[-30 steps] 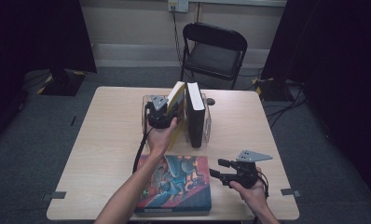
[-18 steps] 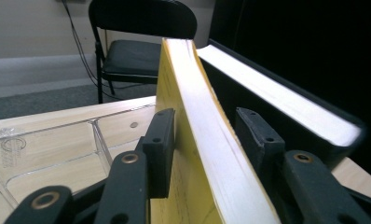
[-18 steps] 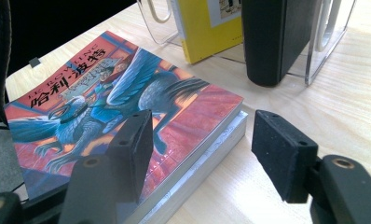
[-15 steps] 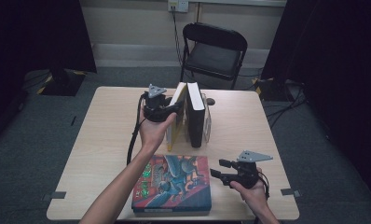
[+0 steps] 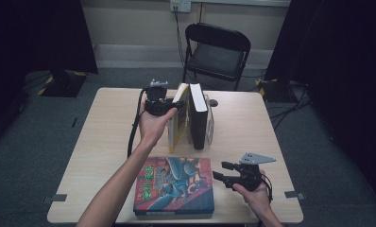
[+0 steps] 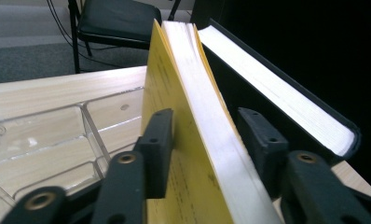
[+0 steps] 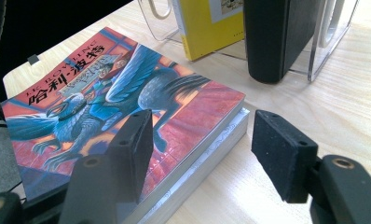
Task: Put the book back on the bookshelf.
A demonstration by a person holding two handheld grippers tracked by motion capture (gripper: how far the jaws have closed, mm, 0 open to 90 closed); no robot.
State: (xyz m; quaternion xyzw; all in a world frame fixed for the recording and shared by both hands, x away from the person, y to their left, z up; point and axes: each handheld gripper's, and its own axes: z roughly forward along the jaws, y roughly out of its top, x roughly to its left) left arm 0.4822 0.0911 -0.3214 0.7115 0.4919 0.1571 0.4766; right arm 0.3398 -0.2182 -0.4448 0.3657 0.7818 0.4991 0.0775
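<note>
The left gripper (image 5: pixel 169 107) straddles the top edge of the yellow book (image 6: pixel 193 154), which stands tilted in a clear rack (image 6: pixel 44 144) at the far middle of the surface (image 5: pixel 110 127), leaning against a black book (image 5: pixel 198 116). Its jaws have just been closing with the book between them; the left pad sits against the cover, but whether the right pad presses the pages I cannot tell. The right gripper (image 7: pixel 200 154) hovers with jaws spread beside a flat book (image 7: pixel 104 112), whose cover reads "哈利·波特" under "J.K. ROWLING".
</note>
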